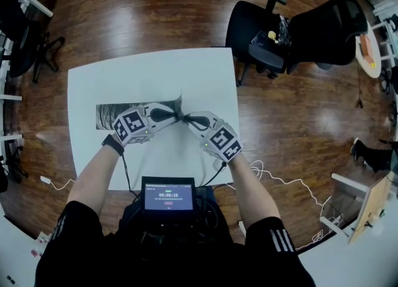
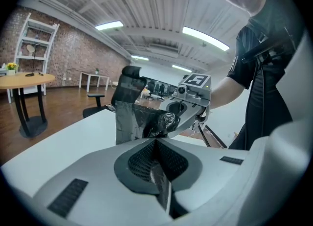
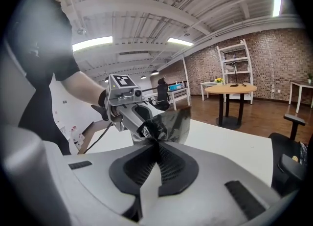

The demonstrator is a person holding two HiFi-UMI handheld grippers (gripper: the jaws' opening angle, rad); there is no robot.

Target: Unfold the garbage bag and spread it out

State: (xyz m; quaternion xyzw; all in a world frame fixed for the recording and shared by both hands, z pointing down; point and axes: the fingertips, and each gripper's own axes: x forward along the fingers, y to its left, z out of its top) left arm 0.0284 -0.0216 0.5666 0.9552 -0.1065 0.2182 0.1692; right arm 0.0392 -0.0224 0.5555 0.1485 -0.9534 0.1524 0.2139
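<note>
Head view: garbage bag [image 1: 115, 115] lies as a narrow strip on white table [image 1: 205, 74]; left gripper [image 1: 176, 116] and right gripper [image 1: 186, 118] meet at its right end.
Left gripper view: jaws clamped on bag film.
Right gripper view: jaws clamped on crumpled bag edge.

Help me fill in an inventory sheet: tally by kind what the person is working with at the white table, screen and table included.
garbage bag: 1
grippers: 2 (left gripper, right gripper, each with its jaws shut on the garbage bag)
screen: 1
white table: 1
Total: 5
</note>
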